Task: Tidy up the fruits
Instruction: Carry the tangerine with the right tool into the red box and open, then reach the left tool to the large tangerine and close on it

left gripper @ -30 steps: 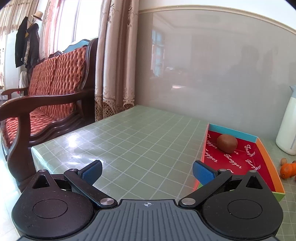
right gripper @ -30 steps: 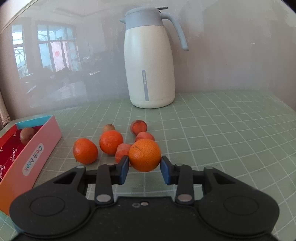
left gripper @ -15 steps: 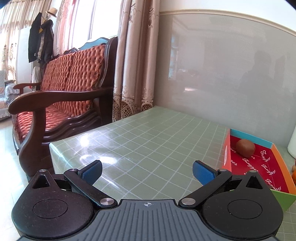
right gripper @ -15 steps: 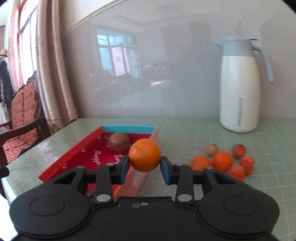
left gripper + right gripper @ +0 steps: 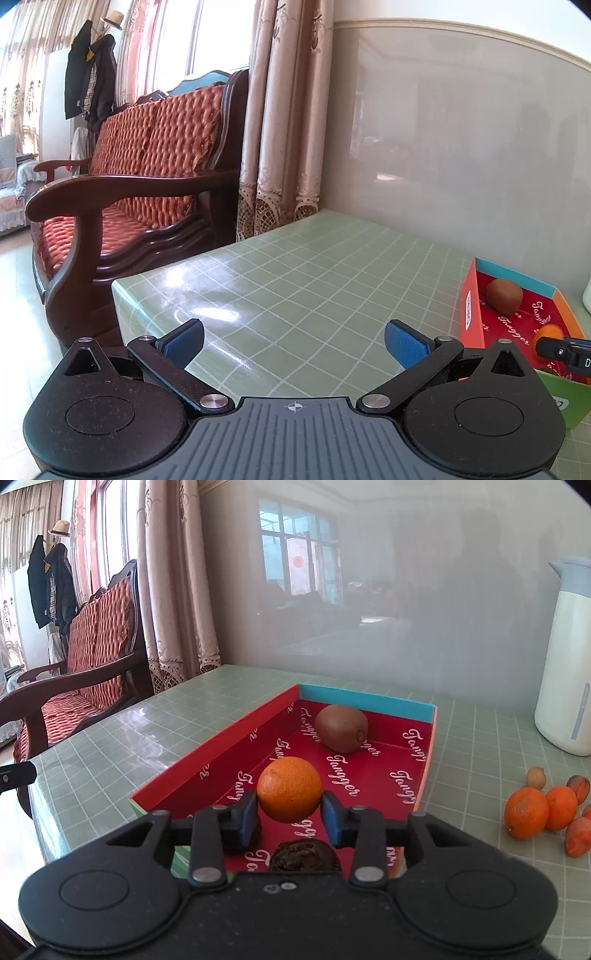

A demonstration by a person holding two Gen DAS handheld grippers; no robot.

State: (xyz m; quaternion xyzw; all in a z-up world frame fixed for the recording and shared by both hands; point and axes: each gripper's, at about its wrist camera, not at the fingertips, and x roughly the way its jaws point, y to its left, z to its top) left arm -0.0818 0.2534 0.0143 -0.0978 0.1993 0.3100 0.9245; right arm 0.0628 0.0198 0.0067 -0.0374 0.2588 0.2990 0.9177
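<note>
A: Where's everything around the red box point(image 5: 373, 755)?
B: It lies on the green table point(image 5: 147, 734). Left gripper point(image 5: 293, 341) hovers beside it, jaws spread, empty.
A: And the right gripper point(image 5: 289, 812)?
B: Over the box, jaws opening around a tangerine point(image 5: 289, 788). A kiwi point(image 5: 341, 728) lies at the box's far end.

Left gripper point(image 5: 293, 341) hovering over the green checked table point(image 5: 314, 288), blue pads spread wide, nothing between them. Shallow red cardboard box point(image 5: 517, 328) at far right, brown kiwi point(image 5: 504, 294) near its back wall. Orange tangerine point(image 5: 549, 334) poking in above the box floor, held at the tip of the black right gripper point(image 5: 561, 350). Carved wooden sofa with orange cushions point(image 5: 147, 166) beyond the table's left edge.
</note>
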